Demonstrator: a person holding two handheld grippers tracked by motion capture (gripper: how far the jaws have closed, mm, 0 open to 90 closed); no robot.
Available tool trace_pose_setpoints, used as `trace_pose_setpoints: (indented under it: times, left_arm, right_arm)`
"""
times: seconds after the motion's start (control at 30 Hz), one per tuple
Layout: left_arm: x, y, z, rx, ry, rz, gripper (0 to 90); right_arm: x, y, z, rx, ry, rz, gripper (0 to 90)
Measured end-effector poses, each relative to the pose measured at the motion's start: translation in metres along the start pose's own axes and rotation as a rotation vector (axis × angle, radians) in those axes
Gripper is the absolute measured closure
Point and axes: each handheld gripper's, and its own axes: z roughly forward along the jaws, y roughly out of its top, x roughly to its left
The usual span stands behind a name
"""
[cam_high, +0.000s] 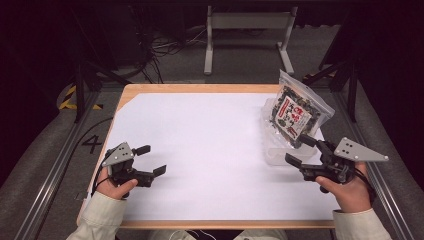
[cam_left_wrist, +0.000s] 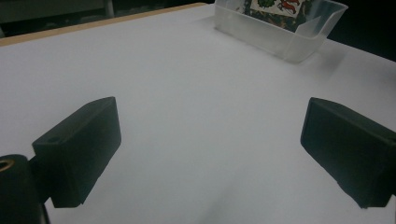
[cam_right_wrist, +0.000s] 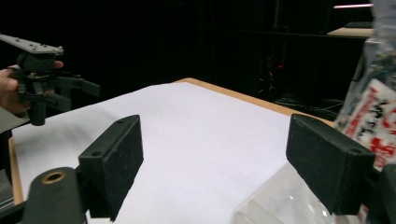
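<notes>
**A:** How are the hands posed?

**B:** Low in the frame, the left gripper (cam_high: 150, 160) sits at lower left and the right gripper (cam_high: 299, 150) at lower right, each with jaws spread wide, holding nothing.

**A:** And the bag?

**B:** A clear snack bag (cam_high: 296, 112) stands in a clear plastic bin (cam_high: 278, 154) at right of the table (cam_high: 200, 145), leaning toward upper right. The bin's far side is hidden; the label print is unreadable.

Translucent plastic tub (cam_left_wrist: 285, 39), glossy bag (cam_high: 295, 112)
</notes>
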Motion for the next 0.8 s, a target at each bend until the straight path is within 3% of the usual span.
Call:
trace_pose_setpoints:
  times: [0.33,0.67,0.77,0.8]
  left_arm:
    - [0.000,-0.002,0.000,0.005,-0.009,-0.013,5.6]
    - [0.003,-0.004,0.001,0.009,-0.017,-0.015,5.4]
    - [0.004,-0.005,0.001,0.006,-0.021,-0.015,5.3]
    - [0.004,-0.005,0.001,0.004,-0.024,-0.015,5.2]
  right_arm:
    - [0.011,-0.006,0.020,0.003,0.034,-0.026,16.9]
    - [0.017,-0.023,0.039,0.005,0.087,0.001,16.2]
    - [0.018,-0.028,0.042,0.025,0.092,-0.024,15.9]
    - [0.019,-0.030,0.045,0.049,0.096,-0.054,15.9]
